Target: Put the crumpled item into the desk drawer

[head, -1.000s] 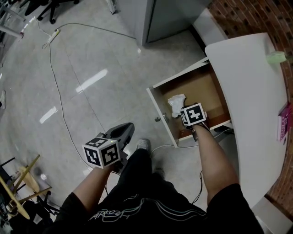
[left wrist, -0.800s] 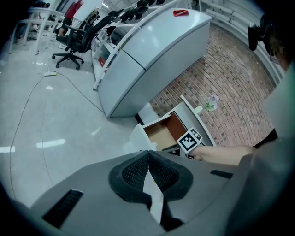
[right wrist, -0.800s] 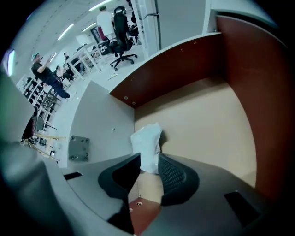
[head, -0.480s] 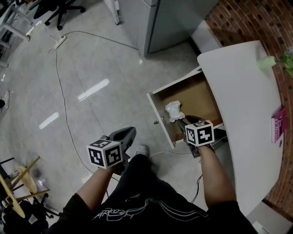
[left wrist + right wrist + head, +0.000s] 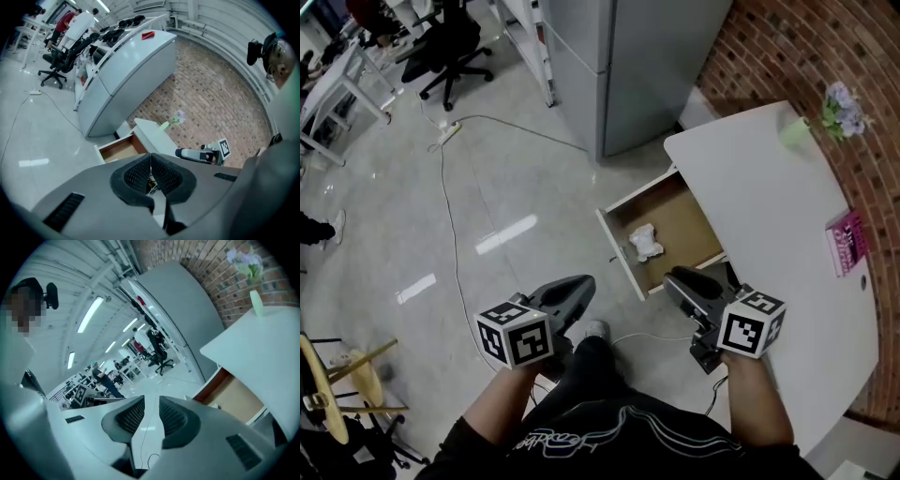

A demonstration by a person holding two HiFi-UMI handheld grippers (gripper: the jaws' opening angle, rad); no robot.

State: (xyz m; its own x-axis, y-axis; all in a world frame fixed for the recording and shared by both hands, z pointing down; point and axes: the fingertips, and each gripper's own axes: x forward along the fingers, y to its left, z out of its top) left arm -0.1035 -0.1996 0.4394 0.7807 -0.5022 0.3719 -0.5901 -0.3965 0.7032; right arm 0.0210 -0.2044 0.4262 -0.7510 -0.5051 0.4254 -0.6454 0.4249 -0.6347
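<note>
The crumpled white item (image 5: 644,242) lies inside the open desk drawer (image 5: 684,217), near its front panel, with nothing holding it. My right gripper (image 5: 678,280) hangs in front of the drawer, just below its front edge and apart from the item. Its jaws (image 5: 151,401) are closing with a narrow gap still between the pads and nothing in that gap. My left gripper (image 5: 579,286) is held over the floor to the left of the drawer, its pads pressed together and empty (image 5: 151,158). The left gripper view shows the drawer (image 5: 117,147) from the side; the item is hidden there.
The white curved desk (image 5: 769,206) carries a green vase with flowers (image 5: 797,129) and a pink book (image 5: 847,242). A grey cabinet (image 5: 619,56) stands behind the drawer. A cable (image 5: 455,216) trails across the floor. Office chairs (image 5: 450,47) stand at the far left.
My right gripper has drawn back out of the drawer toward me and let go of the crumpled item, which stays in the drawer. The left gripper has barely moved.
</note>
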